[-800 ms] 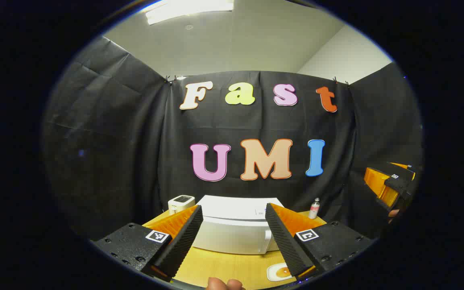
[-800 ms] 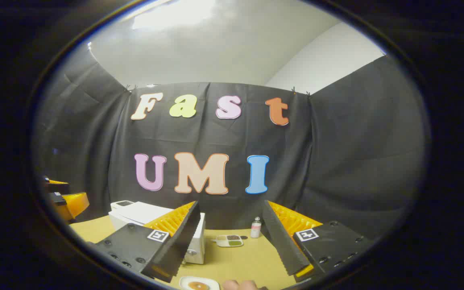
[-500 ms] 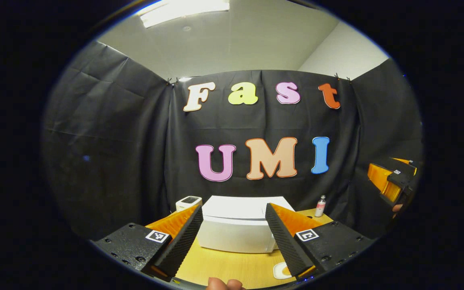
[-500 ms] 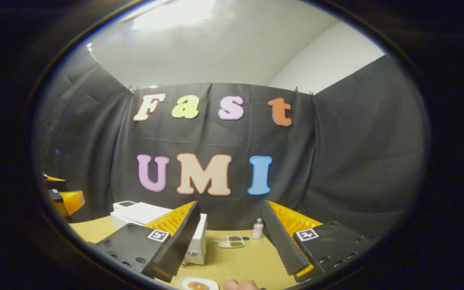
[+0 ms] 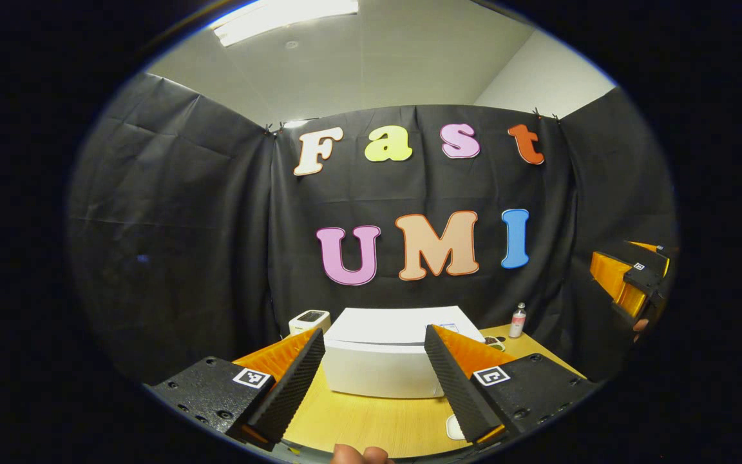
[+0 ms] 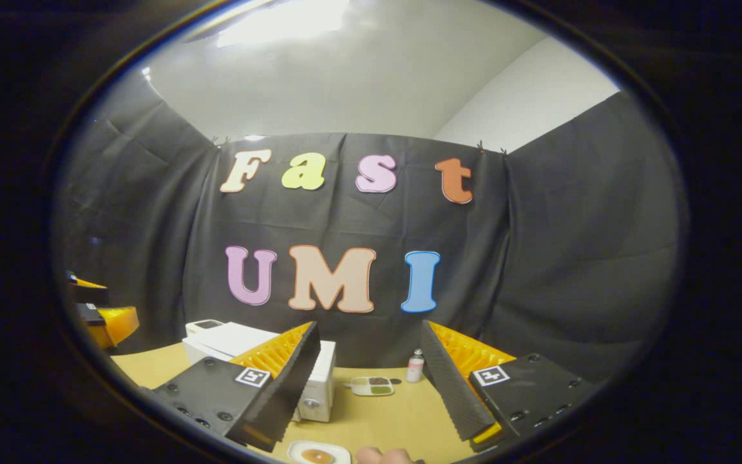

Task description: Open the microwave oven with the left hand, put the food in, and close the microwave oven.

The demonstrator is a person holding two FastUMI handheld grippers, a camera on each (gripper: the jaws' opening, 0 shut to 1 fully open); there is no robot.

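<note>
the left gripper (image 5: 374,361), fingers spread and empty, faces the closed microwave oven (image 5: 387,361) from short of it and should probably approach squarely toward the door's opening edge.

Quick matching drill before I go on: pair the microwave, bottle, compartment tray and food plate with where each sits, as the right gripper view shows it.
Things:
1. microwave
2. bottle
3. compartment tray
4. food plate

Places:
A. nearest the camera, low between the fingers
B. table's left, door shut
C. by the back cloth, upright
D. mid-table, between microwave and bottle

Pairs: 1-B, 2-C, 3-D, 4-A
</note>
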